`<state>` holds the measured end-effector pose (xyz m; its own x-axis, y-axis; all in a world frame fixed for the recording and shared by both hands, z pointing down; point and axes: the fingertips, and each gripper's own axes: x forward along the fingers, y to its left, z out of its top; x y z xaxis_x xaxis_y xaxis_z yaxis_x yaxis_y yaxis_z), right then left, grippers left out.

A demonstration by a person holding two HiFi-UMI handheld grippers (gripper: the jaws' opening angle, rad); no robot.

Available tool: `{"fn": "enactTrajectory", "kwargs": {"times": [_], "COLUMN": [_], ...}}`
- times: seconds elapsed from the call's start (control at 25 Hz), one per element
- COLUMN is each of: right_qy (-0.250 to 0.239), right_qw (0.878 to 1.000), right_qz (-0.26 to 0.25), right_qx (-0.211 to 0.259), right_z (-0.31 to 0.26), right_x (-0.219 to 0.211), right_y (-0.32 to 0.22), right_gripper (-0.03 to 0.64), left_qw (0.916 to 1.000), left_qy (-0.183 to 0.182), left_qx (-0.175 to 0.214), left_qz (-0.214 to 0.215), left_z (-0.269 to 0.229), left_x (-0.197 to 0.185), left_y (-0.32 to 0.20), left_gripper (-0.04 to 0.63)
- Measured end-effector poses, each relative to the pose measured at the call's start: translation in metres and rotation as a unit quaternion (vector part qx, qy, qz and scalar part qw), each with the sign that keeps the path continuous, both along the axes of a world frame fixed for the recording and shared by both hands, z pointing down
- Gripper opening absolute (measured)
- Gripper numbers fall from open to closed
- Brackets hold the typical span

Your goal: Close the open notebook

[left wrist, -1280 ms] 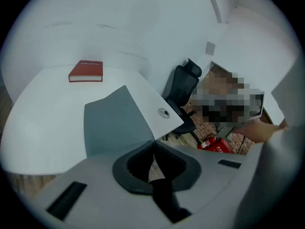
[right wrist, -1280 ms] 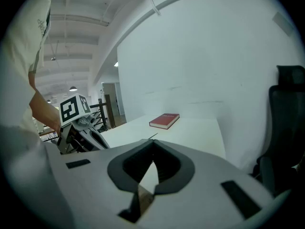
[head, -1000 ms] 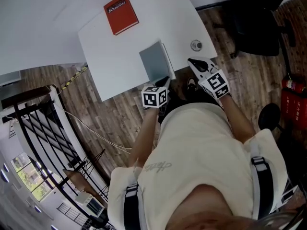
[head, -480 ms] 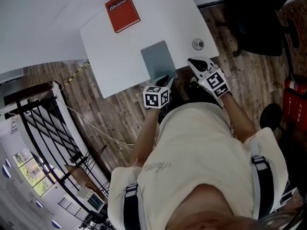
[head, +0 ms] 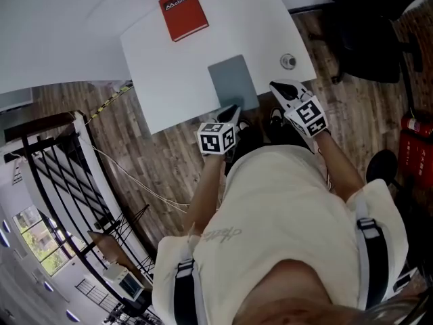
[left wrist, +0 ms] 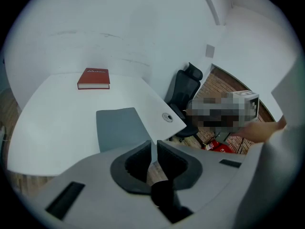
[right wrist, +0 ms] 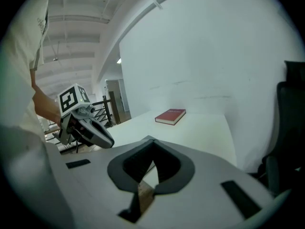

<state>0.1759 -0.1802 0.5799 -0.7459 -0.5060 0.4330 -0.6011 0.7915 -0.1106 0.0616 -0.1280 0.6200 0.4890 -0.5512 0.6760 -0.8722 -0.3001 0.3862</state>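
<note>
left claw (head: 232,110), right claw (head: 277,87), one grey notebook (head: 233,81), one red book (head: 183,13)

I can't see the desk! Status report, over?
Left gripper, right gripper: jaws shut, empty. Grey notebook closed, flat on table. Red book lies apart.

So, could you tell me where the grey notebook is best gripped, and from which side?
Probably its near short edge, from the person's side. The grey notebook lies flat and closed on the table, so only a thin edge can be pinched, and that edge sits by the table's front edge, closest to the left gripper.
</note>
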Motion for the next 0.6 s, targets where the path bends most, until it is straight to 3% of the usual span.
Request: {"fn": "enactTrajectory", "kwargs": {"times": [0.36,0.6], "right_qy": [-0.007,-0.031], "right_qw": [1.0,0.999], "right_qz": [-0.006,-0.015], "right_qx": [-0.01,-0.001], "right_z": [-0.021,-0.05], "right_x": [-0.028,-0.05], "right_y": [0.013,0.003], "right_gripper": [0.008,0.008], "left_qw": [0.9985,0.9938], "left_qy": [0.015,0.002], "left_qx": [0.031,0.091], "left_qz": [-0.043,-0.064], "left_z": [-0.024,-0.066], "left_x": [-0.056,-0.092], "left_y": [0.003,-0.009], "left_gripper": [0.023,0.02]}}
